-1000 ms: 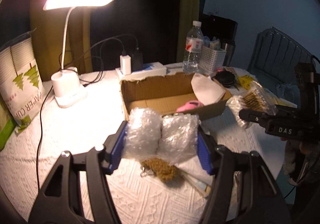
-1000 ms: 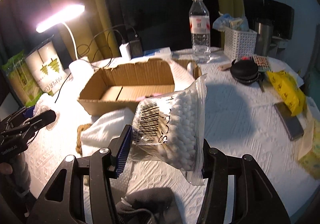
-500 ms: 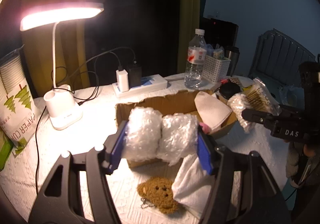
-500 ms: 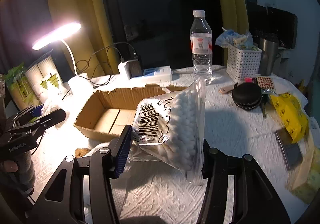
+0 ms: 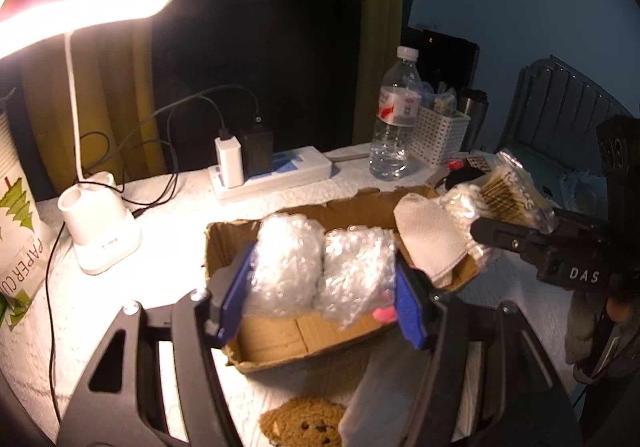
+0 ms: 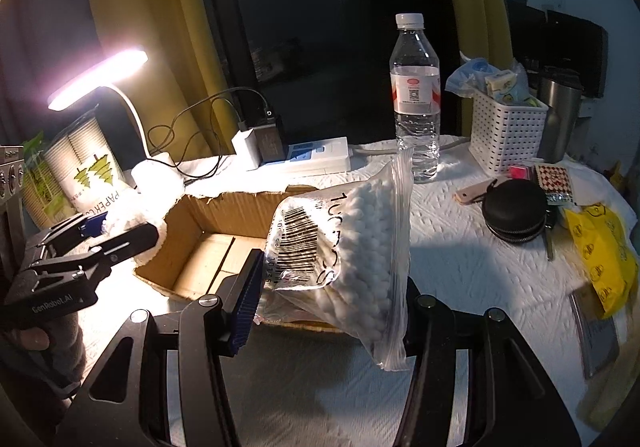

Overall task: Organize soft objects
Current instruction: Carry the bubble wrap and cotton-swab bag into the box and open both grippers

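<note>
Bubble wrap (image 5: 324, 267), crinkly and rolled in two lobes, sits clamped in the left gripper (image 5: 322, 299) over the torn cardboard box (image 5: 280, 343); right gripper (image 6: 332, 295) pinches a glossy swab bag (image 6: 352, 255) above the quilted bench (image 6: 472, 271).

A clear bubble-wrap roll (image 5: 320, 267) sits between blue pads (image 5: 407, 307), a brown cardboard box (image 5: 280, 339) lies on the white embossed tablecloth (image 6: 460, 259), a clear bag of white cotton swabs (image 6: 360, 247) bears a black barcode, and a yellow printed bag (image 6: 604, 247) lies at three o'clock.
</note>
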